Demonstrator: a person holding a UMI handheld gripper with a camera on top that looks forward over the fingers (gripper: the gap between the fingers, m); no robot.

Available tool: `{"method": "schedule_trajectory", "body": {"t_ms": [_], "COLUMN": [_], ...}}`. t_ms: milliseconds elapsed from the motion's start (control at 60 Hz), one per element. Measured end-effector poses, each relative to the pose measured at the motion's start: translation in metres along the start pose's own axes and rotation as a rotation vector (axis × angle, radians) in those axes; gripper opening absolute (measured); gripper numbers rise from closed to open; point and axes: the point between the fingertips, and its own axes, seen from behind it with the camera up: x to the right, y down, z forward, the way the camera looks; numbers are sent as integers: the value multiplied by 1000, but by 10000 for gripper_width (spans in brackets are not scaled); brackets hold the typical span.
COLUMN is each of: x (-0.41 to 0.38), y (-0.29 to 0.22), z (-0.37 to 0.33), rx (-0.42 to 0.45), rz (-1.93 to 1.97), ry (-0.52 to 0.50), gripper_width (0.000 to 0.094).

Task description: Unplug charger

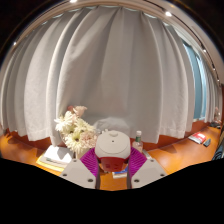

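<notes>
One handheld gripper (113,166), its two white fingers (82,172) clamped on one rounded white plastic charger (113,143) between the magenta pads, over an orange wooden bench (175,155), one white flower bouquet (75,130) beside, grey pleated curtain (120,70) behind.

Curtained room, warm wooden tabletop

Pale curtains (115,70) hang full-width (in deep folds); a wooden tabletop (175,152) runs below, white flowers (75,128) at nine o'clock.

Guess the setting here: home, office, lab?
Probably a home or hotel room: full-length white curtains behind a wooden tabletop with a flower bouquet. The gripper holds a white charger between its fingers.
</notes>
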Motion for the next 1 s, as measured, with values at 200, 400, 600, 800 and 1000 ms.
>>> {"method": "schedule_trajectory", "body": {"t_ms": [200,400,600,800,1000], "x": [52,53,55,52,54], "y": [177,282,313,310,247], "z": [7,6,8,14,11], "rx": [-335,-491,-539,-572,-461], "rz": [-35,15,-42,24,37], "ry": [-21,-77,-89,-86,-63], "gripper_width": [352,367,436,651,684]}}
